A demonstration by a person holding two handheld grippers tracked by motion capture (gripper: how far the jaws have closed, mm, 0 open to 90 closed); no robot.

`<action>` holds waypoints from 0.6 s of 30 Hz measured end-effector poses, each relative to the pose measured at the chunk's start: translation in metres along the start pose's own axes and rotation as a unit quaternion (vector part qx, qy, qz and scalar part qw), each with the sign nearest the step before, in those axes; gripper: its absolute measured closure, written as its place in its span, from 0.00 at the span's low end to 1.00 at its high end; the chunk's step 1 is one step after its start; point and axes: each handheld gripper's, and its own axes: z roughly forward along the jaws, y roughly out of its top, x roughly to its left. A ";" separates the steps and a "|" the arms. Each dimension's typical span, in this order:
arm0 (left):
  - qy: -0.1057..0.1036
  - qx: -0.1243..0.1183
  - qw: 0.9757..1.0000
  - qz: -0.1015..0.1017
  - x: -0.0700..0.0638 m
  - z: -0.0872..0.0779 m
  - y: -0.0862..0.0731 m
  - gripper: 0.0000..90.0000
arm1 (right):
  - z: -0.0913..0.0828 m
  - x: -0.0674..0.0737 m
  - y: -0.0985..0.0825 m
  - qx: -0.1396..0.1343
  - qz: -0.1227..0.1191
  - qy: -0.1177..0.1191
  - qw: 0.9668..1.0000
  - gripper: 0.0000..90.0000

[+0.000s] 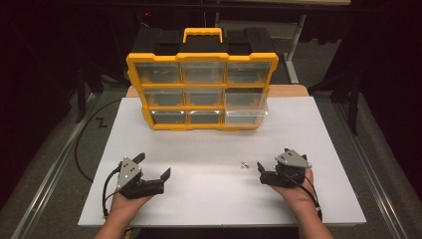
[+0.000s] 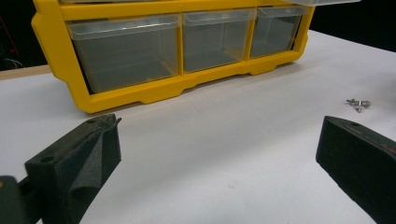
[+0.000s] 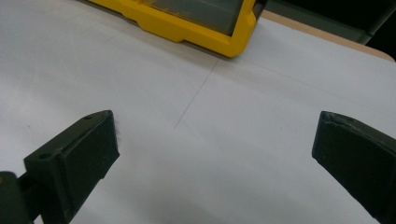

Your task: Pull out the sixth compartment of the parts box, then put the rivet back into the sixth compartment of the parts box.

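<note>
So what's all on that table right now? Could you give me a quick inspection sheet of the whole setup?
Surface: white table top, flat, on a wooden board that shows at the far edge.
Job's things: small metal screws lying loose just left of the right gripper; yellow drawer organiser standing upright at the far side, its lower right drawer pulled out a little.
Clutter: nothing seen.
Grippers: left gripper and right gripper both open, holding nothing, resting near the table's front edge.
Cables: black cable trails from the left gripper; another runs along the right forearm.
Surroundings: dark room, grey floor, metal frame legs.
</note>
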 end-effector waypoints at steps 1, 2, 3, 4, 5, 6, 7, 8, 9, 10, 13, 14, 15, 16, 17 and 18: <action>0.000 0.000 1.000 0.000 0.000 0.000 0.000 0.01 | 0.000 -0.001 0.000 0.004 0.001 0.000 1.000 0.02; 0.000 -0.001 1.000 -0.001 0.000 0.001 0.000 0.01 | 0.001 -0.001 -0.001 0.010 -0.001 -0.001 1.000 0.02; 0.000 -0.001 1.000 -0.001 0.000 0.001 0.000 0.01 | 0.001 -0.002 -0.001 0.015 -0.003 -0.001 1.000 0.02; -0.001 0.001 1.000 0.001 0.000 0.001 0.000 0.01 | 0.001 -0.002 -0.001 0.020 -0.004 0.000 1.000 0.02; -0.001 0.001 1.000 0.002 0.000 0.001 0.000 0.01 | 0.001 -0.003 -0.001 0.026 -0.002 0.002 1.000 0.02; -0.002 0.001 1.000 0.001 -0.001 0.001 0.000 0.01 | 0.001 -0.004 -0.002 0.034 0.002 0.005 0.999 0.02; -0.002 0.000 1.000 0.002 -0.001 0.001 0.000 0.01 | 0.001 -0.004 -0.002 0.039 0.002 0.006 0.999 0.02; -0.002 -0.002 1.000 0.000 -0.001 0.001 0.000 0.01 | 0.001 -0.004 -0.002 0.044 0.003 0.007 0.999 0.02; -0.001 -0.003 1.000 0.000 -0.001 0.001 0.001 0.01 | 0.001 -0.005 -0.002 0.049 0.001 0.008 0.999 0.02; -0.001 -0.004 1.000 0.001 -0.001 0.001 0.001 0.01 | 0.001 -0.005 -0.003 0.052 0.000 0.009 0.999 0.02; -0.001 -0.001 1.000 0.005 -0.001 0.003 0.000 0.01 | 0.002 -0.006 -0.003 0.067 0.005 0.010 0.998 0.02; -0.001 0.000 1.000 0.005 -0.001 0.003 0.000 0.01 | 0.002 -0.007 -0.003 0.071 0.007 0.013 0.997 0.02; -0.001 0.000 1.000 0.003 -0.001 0.004 0.000 0.01 | 0.002 -0.008 -0.003 0.076 0.008 0.015 0.997 0.02; -0.002 0.002 1.000 0.003 -0.001 0.004 0.000 0.01 | 0.003 -0.009 -0.003 0.082 0.010 0.018 0.996 0.01; -0.002 0.002 1.000 0.001 -0.001 0.005 0.000 0.00 | 0.003 -0.010 -0.003 0.088 0.015 0.020 0.996 0.01; -0.002 0.004 1.000 0.002 -0.001 0.005 -0.001 0.00 | 0.003 -0.011 -0.004 0.092 0.017 0.023 0.995 0.01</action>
